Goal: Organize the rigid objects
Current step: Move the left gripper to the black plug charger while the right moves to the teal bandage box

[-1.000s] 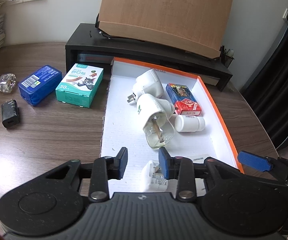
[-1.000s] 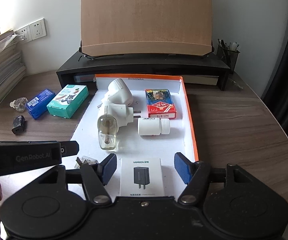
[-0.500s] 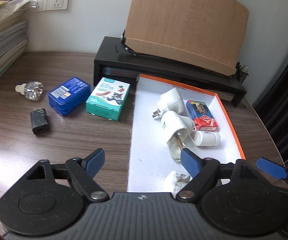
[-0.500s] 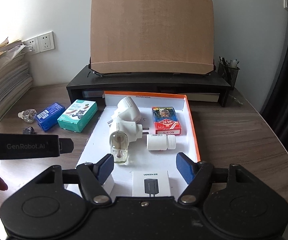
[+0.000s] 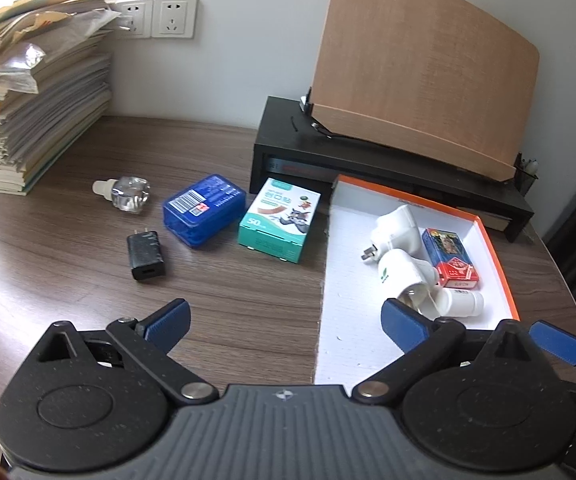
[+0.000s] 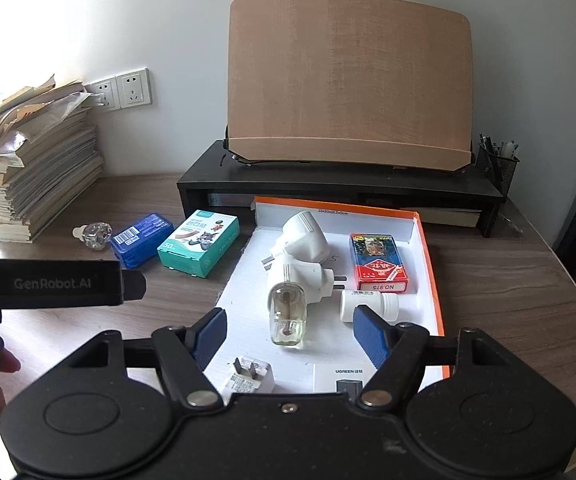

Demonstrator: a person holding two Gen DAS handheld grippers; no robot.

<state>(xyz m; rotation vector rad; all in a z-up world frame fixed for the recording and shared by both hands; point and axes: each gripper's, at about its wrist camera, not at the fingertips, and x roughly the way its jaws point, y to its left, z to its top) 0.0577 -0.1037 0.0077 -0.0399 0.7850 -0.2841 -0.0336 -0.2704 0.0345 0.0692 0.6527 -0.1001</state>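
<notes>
Left gripper (image 5: 284, 318) has just spread wide and empty, right gripper (image 6: 289, 334) just opened partway, empty, above the orange-rimmed tray (image 6: 433, 280) – four loose items wait beyond the left one – reaching the black charger (image 5: 146, 255) could knock the blue box (image 5: 204, 209).

Inside the tray (image 6: 427, 248), at the table's (image 6: 507, 300) centre: two plug-in diffusers (image 6: 301, 256) at 11 o'clock, card pack (image 6: 376, 262) at 1 o'clock, pill bottle (image 6: 367, 305) just before the pack, small charger (image 6: 250, 376) at 7 o'clock, charger box (image 6: 347, 380) at 5 o'clock. Outside, at the tray's 9 to 10 o'clock, running leftward: plaster box (image 5: 280, 220), mint case (image 5: 204, 210), glass bottle (image 5: 126, 194), with another charger (image 5: 146, 255) before the case. Behind the tray, at 12 o'clock, monitor riser (image 6: 339, 188) bearing a bookstand (image 6: 347, 80); paper stack (image 5: 28, 100) at far 10 o'clock.
</notes>
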